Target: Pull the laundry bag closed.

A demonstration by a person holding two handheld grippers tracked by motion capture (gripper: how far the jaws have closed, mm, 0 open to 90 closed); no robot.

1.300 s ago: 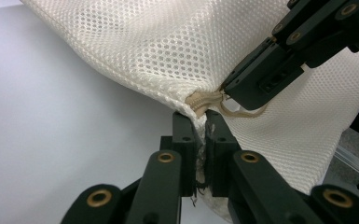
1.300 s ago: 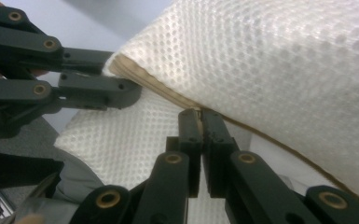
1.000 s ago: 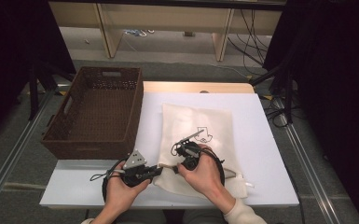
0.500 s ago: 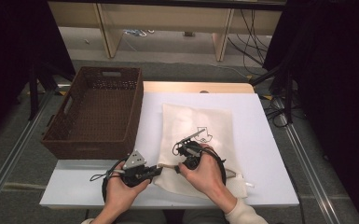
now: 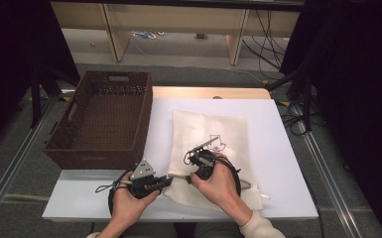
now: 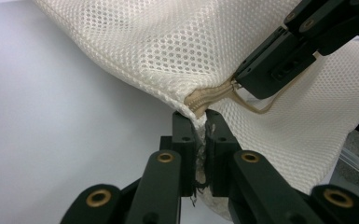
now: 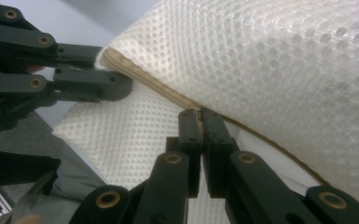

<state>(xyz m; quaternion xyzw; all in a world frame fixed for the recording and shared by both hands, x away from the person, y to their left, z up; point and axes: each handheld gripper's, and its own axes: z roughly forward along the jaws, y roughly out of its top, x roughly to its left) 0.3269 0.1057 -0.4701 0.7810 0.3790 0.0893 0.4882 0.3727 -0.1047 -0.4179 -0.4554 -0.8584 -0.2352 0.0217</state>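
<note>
1. We see the mesh laundry bag [image 5: 209, 144] lying flat on the white surface [image 5: 287, 148] beside the wicker basket [image 5: 104, 119].
2. Left gripper [image 6: 200, 122] fingers pinch its zipper-end corner.
3. Right gripper [image 7: 199, 112] fingers clamp the zipper [image 7: 158, 91].

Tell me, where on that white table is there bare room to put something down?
Bare strips lie right of the mesh bag, beyond its far edge, and between it and the wicker basket. The near edge is crowded: left gripper and right gripper pinch the bag.

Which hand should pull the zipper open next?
Probably the right. The right gripper is shut at the tan zipper, seemingly on its pull, while the left gripper pinches the mesh bag corner beside the zipper end, anchoring it.
</note>
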